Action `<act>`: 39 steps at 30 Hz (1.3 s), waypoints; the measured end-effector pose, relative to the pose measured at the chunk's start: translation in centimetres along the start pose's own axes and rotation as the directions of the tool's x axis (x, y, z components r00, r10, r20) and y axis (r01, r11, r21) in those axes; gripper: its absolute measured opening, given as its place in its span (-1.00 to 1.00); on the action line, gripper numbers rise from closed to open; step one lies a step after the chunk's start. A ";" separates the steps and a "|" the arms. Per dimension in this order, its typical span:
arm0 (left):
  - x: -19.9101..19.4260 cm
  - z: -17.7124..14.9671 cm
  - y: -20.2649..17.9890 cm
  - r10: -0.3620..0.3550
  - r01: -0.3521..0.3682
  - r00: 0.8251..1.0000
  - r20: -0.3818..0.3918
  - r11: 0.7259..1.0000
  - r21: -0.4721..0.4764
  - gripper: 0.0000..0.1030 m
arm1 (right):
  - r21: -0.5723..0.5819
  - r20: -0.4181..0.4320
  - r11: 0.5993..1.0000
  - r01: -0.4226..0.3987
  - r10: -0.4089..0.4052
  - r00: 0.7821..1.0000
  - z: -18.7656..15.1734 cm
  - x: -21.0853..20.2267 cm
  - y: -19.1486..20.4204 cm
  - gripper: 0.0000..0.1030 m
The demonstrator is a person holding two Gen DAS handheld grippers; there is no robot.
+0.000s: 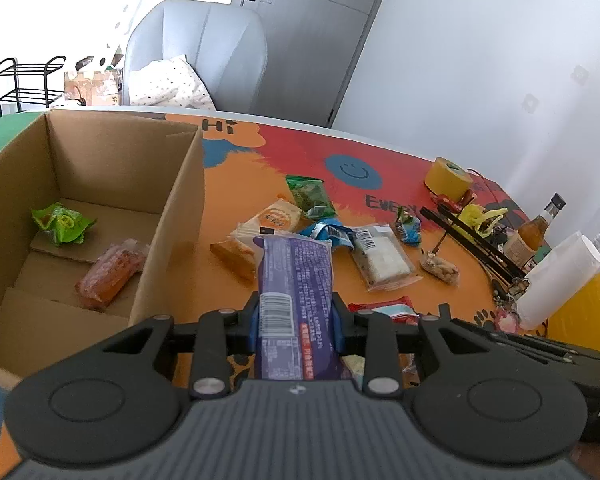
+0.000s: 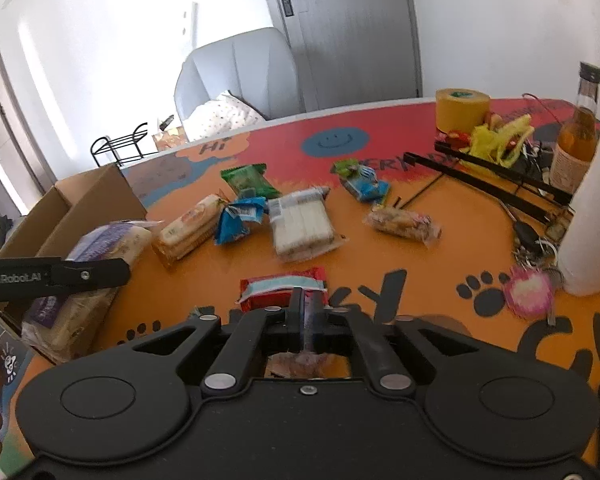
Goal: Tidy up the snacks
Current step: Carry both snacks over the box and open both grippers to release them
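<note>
The cardboard box point(image 1: 100, 208) sits left of the left gripper point(image 1: 296, 320), which is clamped on a purple snack packet point(image 1: 296, 280): light, soft, crinkly, best held mid-length, long axis pointing ahead. The right gripper point(image 2: 306, 320) pinches a thin purplish wrapper point(image 2: 312, 328) edge, nearly closed.

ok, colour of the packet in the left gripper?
Purple wrapper with white print and a barcode, clearest in the left wrist view.
</note>
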State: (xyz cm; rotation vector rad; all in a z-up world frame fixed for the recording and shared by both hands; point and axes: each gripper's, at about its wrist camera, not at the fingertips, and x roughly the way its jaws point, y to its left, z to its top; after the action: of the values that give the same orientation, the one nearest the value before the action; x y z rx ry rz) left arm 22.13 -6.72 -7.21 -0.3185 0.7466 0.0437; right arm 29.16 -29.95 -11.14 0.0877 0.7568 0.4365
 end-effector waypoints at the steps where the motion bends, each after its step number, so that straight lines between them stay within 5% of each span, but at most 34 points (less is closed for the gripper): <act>1: 0.0 -0.1 0.0 0.001 -0.001 1.000 -0.001 1.000 -0.001 -0.38 | 0.006 -0.003 1.000 0.011 -0.011 1.000 -0.1 0.1 -0.1 -0.24; 3: 0.1 -0.2 0.0 0.001 -0.001 1.000 -0.005 1.000 0.002 -0.38 | 0.011 0.008 1.000 0.024 -0.024 1.000 -0.3 0.1 -0.2 0.07; 11: 1.4 -0.9 -0.5 -0.008 0.009 0.999 -0.042 1.000 0.012 -0.38 | 0.070 -0.057 0.997 0.028 -0.024 0.998 -1.2 2.7 -0.4 0.11; 15: 1.9 -1.0 -0.6 -0.008 0.009 0.999 -0.053 1.000 0.020 -0.38 | 0.009 -0.046 0.998 0.061 -0.060 0.997 -1.6 3.3 0.4 0.13; 20: 2.4 -1.1 -0.7 -0.015 0.016 0.998 -0.063 1.000 0.021 -0.38 | -0.034 -0.065 0.995 0.089 -0.091 0.994 -1.5 2.9 0.2 0.02; 24: 2.7 -1.4 -0.6 -0.025 0.026 0.997 -0.073 1.000 0.013 -0.38 | -0.074 -0.064 0.989 0.130 -0.135 0.989 -1.8 2.5 0.2 -0.36; 39: 0.0 0.6 -1.1 -0.035 0.036 0.999 -0.001 0.999 0.040 -0.38 | 0.007 0.013 0.999 0.040 -0.040 0.999 0.2 0.0 0.5 -0.41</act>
State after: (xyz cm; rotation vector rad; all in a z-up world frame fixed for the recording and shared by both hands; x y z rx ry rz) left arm 22.66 -7.57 -6.48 -0.2937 0.7414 -0.0048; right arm 29.14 -29.50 -10.90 0.0814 0.7458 0.3947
